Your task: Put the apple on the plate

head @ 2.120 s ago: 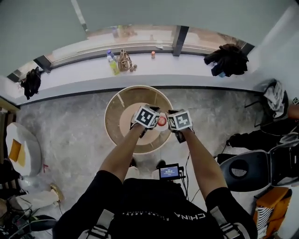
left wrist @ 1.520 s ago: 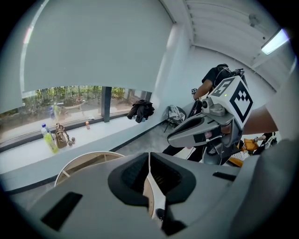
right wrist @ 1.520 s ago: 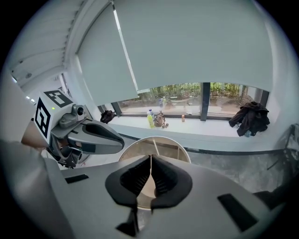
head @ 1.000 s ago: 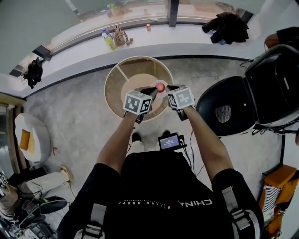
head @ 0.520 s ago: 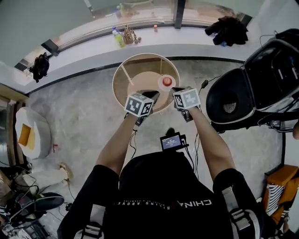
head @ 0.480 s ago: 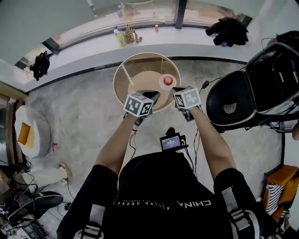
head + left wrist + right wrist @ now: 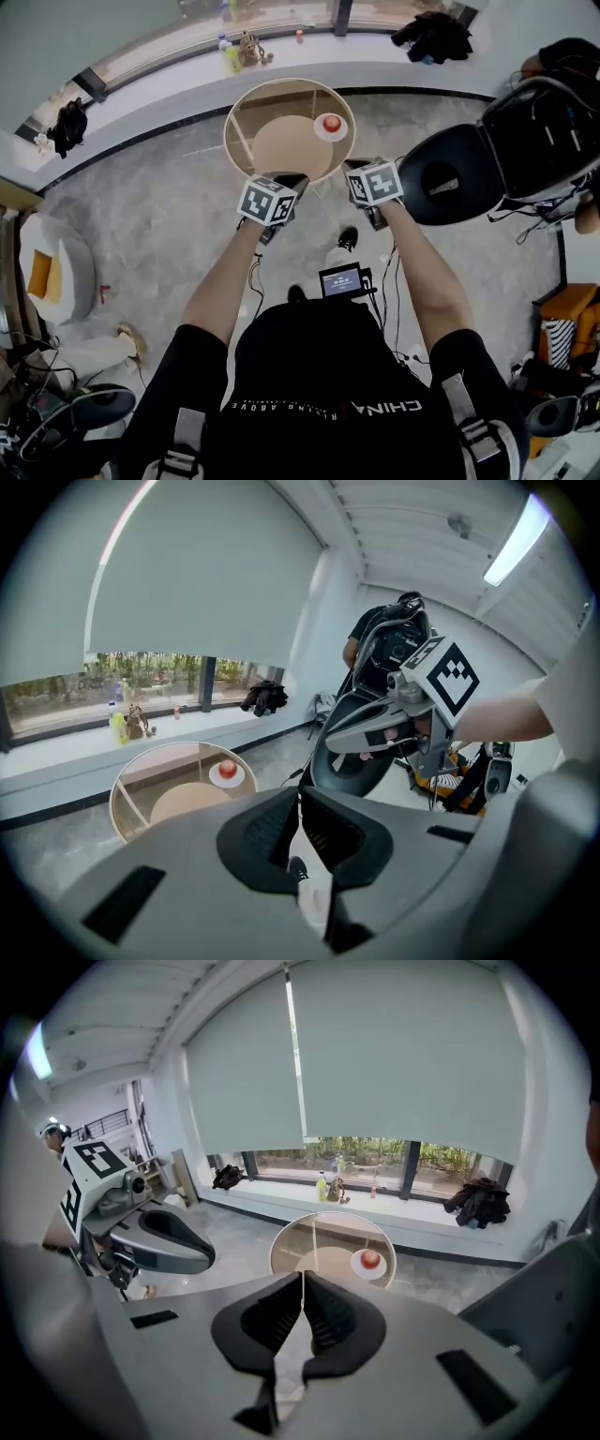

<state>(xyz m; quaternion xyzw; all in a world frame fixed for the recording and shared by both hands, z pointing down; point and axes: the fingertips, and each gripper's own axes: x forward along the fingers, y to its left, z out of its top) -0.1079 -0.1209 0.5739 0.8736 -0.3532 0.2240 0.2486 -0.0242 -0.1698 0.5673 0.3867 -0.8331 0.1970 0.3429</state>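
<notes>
Head view: a round glass table [image 7: 246, 111] stands ahead of the person on a grey stone floor. A white plate [image 7: 322, 132] lies at about 2 o'clock on the tabletop, and the red apple [image 7: 330, 123] sits on it. The left gripper [image 7: 287, 179] hangs over the table's 6 o'clock rim. The right gripper [image 7: 354, 169] is just off the rim at about 4 o'clock. Both are well apart from the apple. A black chair [image 7: 441, 178] stands at 3 o'clock from the right gripper, and a yellow-green bottle [image 7: 228, 57] stands on the window ledge at 12 o'clock.

Left gripper view: the ribbed pads meet with nothing between them. The table lies at 10 o'clock from the jaws, with the apple [image 7: 228, 769] on the plate [image 7: 226, 779].

Right gripper view: the jaws are pressed together and empty. The apple [image 7: 371, 1258] rests on the plate [image 7: 359, 1266] at 1 o'clock, beyond the jaw tips.
</notes>
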